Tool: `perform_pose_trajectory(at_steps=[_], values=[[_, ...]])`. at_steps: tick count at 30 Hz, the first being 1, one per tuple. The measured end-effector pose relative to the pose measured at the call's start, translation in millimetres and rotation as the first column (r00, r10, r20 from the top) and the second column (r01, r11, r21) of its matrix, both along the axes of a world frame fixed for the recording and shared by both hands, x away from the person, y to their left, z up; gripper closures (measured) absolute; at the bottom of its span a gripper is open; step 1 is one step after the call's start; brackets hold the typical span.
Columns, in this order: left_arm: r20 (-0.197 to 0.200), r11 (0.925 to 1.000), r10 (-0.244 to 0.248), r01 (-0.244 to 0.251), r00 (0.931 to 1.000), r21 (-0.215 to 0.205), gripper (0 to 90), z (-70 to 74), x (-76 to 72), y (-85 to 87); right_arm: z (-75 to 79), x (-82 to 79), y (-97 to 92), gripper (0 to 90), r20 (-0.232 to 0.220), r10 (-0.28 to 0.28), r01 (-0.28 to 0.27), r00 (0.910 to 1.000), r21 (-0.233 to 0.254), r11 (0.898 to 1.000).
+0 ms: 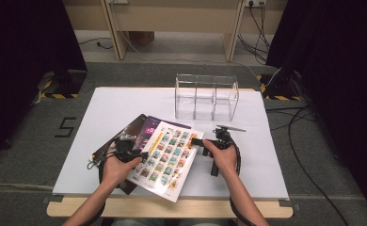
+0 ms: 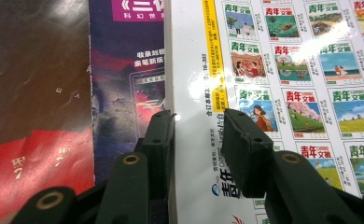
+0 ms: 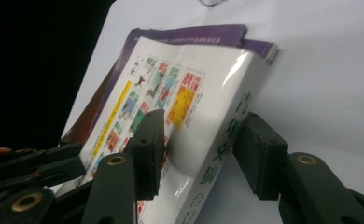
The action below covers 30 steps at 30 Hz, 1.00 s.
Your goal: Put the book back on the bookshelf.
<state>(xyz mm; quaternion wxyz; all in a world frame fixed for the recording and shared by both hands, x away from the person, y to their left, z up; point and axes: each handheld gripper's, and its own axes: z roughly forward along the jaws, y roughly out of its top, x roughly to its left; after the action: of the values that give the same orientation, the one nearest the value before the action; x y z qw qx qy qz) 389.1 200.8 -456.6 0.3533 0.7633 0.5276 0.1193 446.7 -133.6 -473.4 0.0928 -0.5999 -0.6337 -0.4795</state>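
- Nearest, the left gripper point(image 1: 135, 154) and right gripper point(image 1: 196, 141) straddle opposite edges of the white magazine point(image 1: 165, 153), jaws parted and not clamping it.
- That magazine lies atop a purple magazine point(image 1: 149, 126) and a dark magazine point(image 1: 125, 132) on the table point(image 1: 101, 108).
- Farther back, the clear three-compartment organizer point(image 1: 206, 96) stands upright with nothing inside.

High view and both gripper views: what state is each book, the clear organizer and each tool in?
White book: on top of the stack, spine corner lifted off the table, between both tools' jaws.
Purple book: flat, under the white one.
Dark book: flat, at the bottom.
Organizer: upright, empty.
Left tool: open, jaws astride the white book's edge.
Right tool: open, jaws astride its spine.
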Motion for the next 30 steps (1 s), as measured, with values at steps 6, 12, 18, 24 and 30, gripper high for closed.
perform_pose_trajectory(at_steps=[6,12,18,24,30], values=[[-0.004,1.0000,-0.002,0.002,1.0000,-0.004,62.7,0.0,0.5,1.1,-2.8,-0.2,6.9,53.5,-0.013,0.013,-0.013,0.9998,-0.014,1.000],[-0.001,1.0000,0.000,0.000,1.0000,-0.003,63.5,0.2,0.3,1.8,2.7,1.0,7.6,60.9,-0.020,0.018,-0.019,0.9996,-0.019,1.000],[-0.018,0.9914,0.013,-0.015,0.9998,-0.130,63.0,0.8,0.2,16.7,12.8,4.5,9.2,67.1,-0.003,0.026,-0.026,0.9997,0.045,0.999],[0.061,0.9798,0.049,-0.036,0.9969,-0.197,61.7,9.4,-12.2,29.4,20.4,5.8,13.0,70.4,0.015,0.019,-0.020,0.9997,0.105,0.994],[0.098,0.9731,0.078,-0.055,0.9921,-0.224,60.2,10.0,-23.5,41.3,40.6,-0.9,11.5,73.0,0.075,0.001,-0.012,0.9972,0.139,0.990]])
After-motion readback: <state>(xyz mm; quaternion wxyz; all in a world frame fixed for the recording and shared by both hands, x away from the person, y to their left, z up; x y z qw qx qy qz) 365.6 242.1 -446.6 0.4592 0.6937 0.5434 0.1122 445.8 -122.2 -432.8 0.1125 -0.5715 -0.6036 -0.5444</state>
